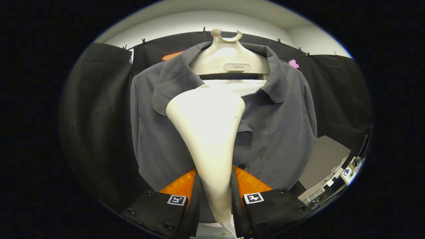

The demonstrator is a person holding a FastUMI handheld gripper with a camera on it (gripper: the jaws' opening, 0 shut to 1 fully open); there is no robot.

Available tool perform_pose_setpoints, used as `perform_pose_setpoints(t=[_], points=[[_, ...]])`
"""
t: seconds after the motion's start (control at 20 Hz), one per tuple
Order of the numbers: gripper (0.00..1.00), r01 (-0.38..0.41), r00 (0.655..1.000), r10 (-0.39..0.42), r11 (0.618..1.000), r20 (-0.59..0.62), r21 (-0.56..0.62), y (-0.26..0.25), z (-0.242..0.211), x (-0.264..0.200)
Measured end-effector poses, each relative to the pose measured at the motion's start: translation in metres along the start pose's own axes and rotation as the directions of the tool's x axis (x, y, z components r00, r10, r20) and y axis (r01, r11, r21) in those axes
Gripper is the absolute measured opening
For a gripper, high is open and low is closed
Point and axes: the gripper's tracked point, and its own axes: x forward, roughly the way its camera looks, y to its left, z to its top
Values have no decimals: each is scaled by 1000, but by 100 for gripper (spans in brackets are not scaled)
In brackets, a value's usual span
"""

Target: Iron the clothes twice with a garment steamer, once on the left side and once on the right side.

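Grey collared cotton shirt [279,132] hung on cream plastic hanger [229,59]; cream wedge-shaped steamer head [207,132] raised high at shirt's open collar, handle clamped between tongs [215,196]. Neither left nor right pass judged complete; both apparently remaining.

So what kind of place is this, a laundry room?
More likely a recording booth: black cloth wall, a grey shirt on a hanger, and the gripper shut on a garment steamer head.
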Motion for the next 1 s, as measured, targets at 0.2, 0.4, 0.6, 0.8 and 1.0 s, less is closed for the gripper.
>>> perform_pose_setpoints(t=[0.2, 0.4, 0.6, 0.8, 1.0], points=[[49, -11, 1000, 11, 1000, -10, -3, 1, -5, 3], [49, -32, 999, 32, 999, -29, -9, 5, -14, 3], [49, -49, 997, 48, 999, -64, -11, 10, -28, 2], [49, -53, 993, 52, 999, -106, -6, 7, -51, 6], [49, -34, 988, 34, 999, -148, 5, -1, -74, 7]])
